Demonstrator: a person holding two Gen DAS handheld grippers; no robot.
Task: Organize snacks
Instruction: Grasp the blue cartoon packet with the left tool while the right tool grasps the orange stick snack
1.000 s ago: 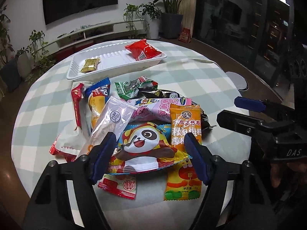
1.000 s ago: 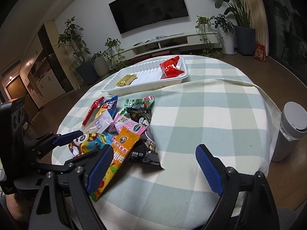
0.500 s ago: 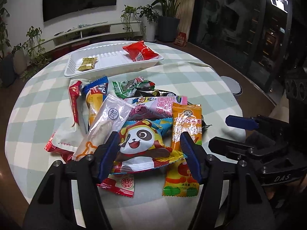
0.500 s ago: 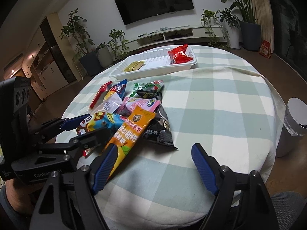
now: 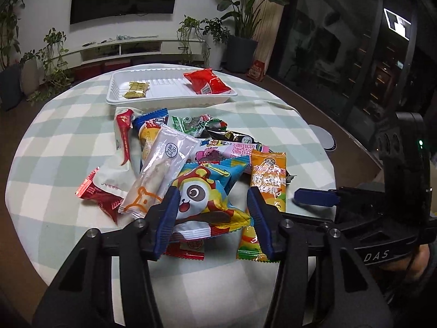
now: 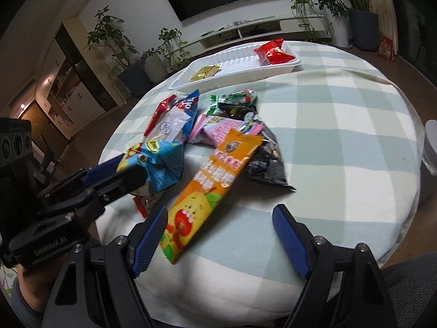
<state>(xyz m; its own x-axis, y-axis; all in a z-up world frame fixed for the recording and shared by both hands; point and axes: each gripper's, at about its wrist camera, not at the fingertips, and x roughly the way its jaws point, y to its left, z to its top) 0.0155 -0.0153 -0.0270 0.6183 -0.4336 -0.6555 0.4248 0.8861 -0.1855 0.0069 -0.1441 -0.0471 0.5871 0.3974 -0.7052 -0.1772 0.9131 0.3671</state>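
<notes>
Left claw (image 5: 213, 218) is closing around the panda snack bag (image 5: 207, 199); right claw (image 6: 220, 239) hangs wide over the orange pear packet (image 6: 210, 186) on the desk (image 6: 341, 142).

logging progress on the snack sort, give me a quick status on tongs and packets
Left tongs closing around panda packet, pads at its edges. Right tongs open over orange packet. Tray holds two snacks. Packets overlap in pile.

Both wrist views share snack pile (image 5: 202, 169).
</notes>
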